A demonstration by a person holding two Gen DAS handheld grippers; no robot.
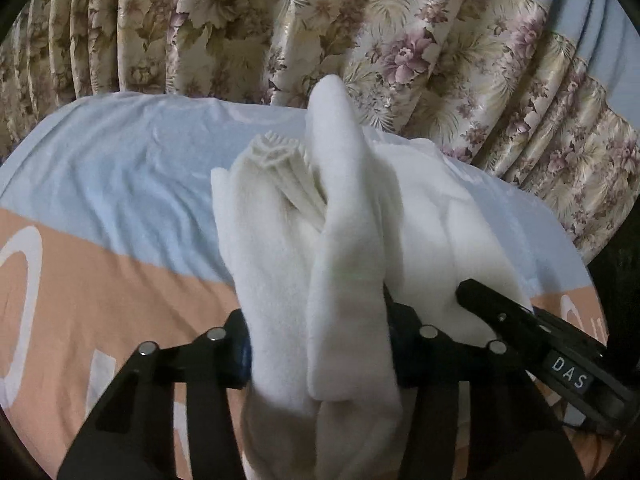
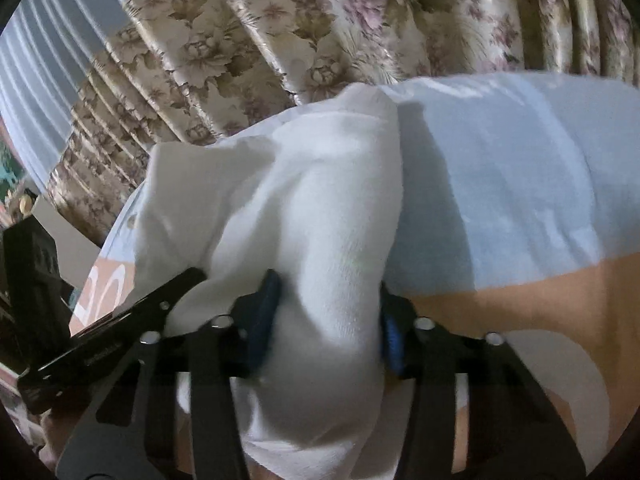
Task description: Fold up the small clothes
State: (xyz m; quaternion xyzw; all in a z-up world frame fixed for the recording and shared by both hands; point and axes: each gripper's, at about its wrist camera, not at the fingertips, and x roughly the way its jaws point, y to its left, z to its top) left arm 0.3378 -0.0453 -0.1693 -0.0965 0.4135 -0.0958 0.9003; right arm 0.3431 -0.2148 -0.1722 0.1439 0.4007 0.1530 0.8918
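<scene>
A small white fleece garment (image 1: pixel 340 248) with a ribbed cuff (image 1: pixel 276 152) is bunched up above the bed. My left gripper (image 1: pixel 320 356) is shut on a thick fold of it. The right gripper's finger (image 1: pixel 500 308) shows just to the right, against the same cloth. In the right wrist view the white garment (image 2: pixel 320 220) fills the middle and my right gripper (image 2: pixel 324 328) is shut on it between its blue pads (image 2: pixel 264 316). The left gripper (image 2: pixel 120 312) shows at the left edge of that view.
The bed is covered by a pale blue and peach sheet (image 1: pixel 120 200) with white lettering; it also shows in the right wrist view (image 2: pixel 520 200). A floral curtain (image 1: pixel 360 32) hangs close behind the bed. Dark objects (image 2: pixel 28 264) stand at the left.
</scene>
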